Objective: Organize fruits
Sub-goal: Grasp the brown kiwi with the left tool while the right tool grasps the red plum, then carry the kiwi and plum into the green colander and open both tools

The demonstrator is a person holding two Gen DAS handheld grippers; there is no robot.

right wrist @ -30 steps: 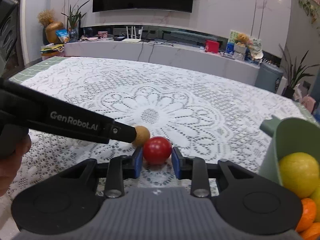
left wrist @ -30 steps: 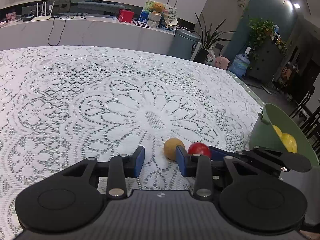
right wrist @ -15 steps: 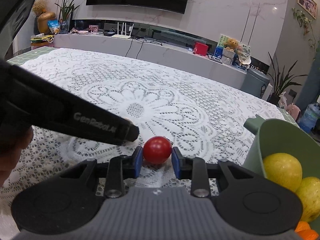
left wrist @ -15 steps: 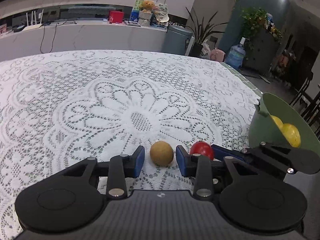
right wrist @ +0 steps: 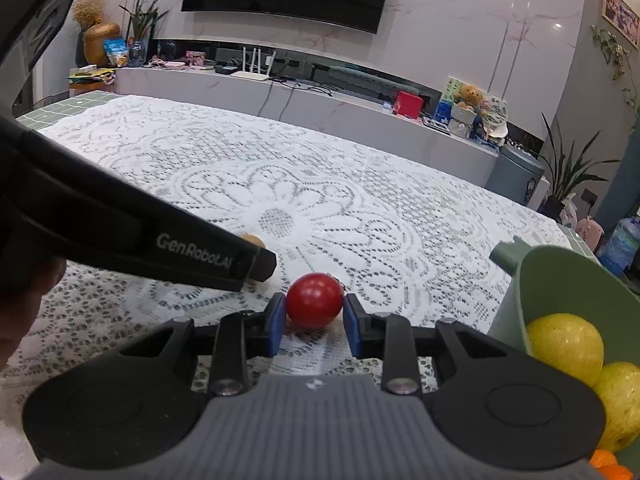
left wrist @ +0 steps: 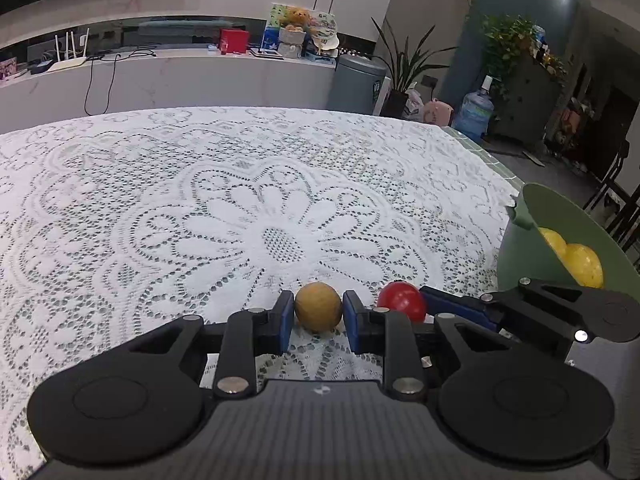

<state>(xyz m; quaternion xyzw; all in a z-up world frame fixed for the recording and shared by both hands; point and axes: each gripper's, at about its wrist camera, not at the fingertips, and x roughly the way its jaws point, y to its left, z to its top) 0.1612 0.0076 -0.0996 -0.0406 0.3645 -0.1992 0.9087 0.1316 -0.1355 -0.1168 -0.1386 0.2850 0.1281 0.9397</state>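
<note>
Left hand-held gripper (left wrist: 318,316) now clamped around round tan fruit (left wrist: 318,307); right (right wrist: 314,317) seemingly clamped on glossy red fruit (right wrist: 314,300).

- Tablecloth (left wrist: 160,208): white lace with a big flower motif, darker surface showing through the holes.
- Small round fruit (left wrist: 318,307): dull tan-yellow, matte.
- Round fruit (right wrist: 314,300): glossy red.
- Bowl (right wrist: 568,280): sage green.
- 2 fruits in the bowl (right wrist: 565,348): yellow-green; orange ones at the bottom edge, possibly tangerines.
- Left gripper (left wrist: 316,322) and right gripper (right wrist: 314,322): black arms, blue pads, grey ribbed body.
- Box (left wrist: 234,39) on the far counter: red.
</note>
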